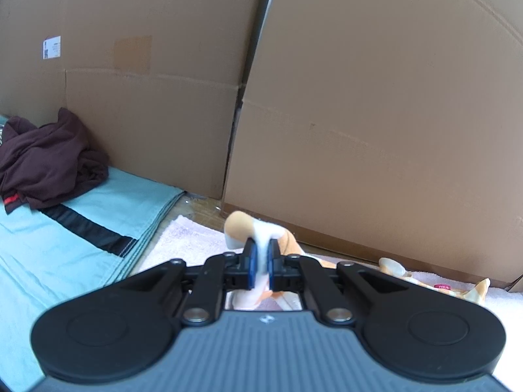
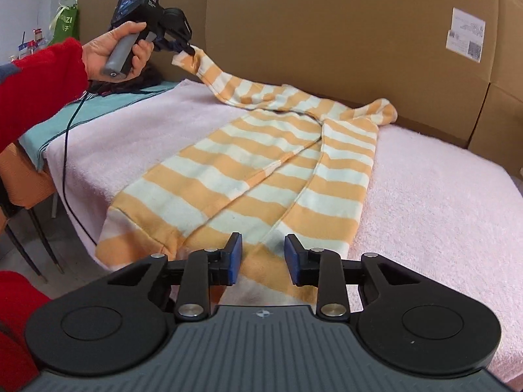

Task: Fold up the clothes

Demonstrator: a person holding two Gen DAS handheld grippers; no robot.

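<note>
One striped sweater, orange and white, lies on the pink towel that covers the table, and it fills the middle of the right wrist view. Its body lies flat, with the hem at the bottom of the frame and the neck toward the cardboard wall at the top.

The left gripper, in the upper left of that view, is closed on the cuff of one sleeve and holds it lifted above the towel, so the sleeve hangs in a line from the tongs down to the shoulder. In the left wrist view the same cuff is pinched between the two blue pads. A hand with a red sleeve holds this tool.

The right gripper stands at the bottom center, above the hem. Its jaws are apart, and the pads do not press on the cloth; nothing is gripped there.

I judge that the step in hand is the folding of the sleeve over the body. The next move probably calls for carrying the lifted cuff across the chest, while the right tongs hold down or take the hem.

By count: one striped sweater, two grippers, one pink towel, one dark brown garment crumpled on one light blue cloth at the left of the left wrist view.
</note>
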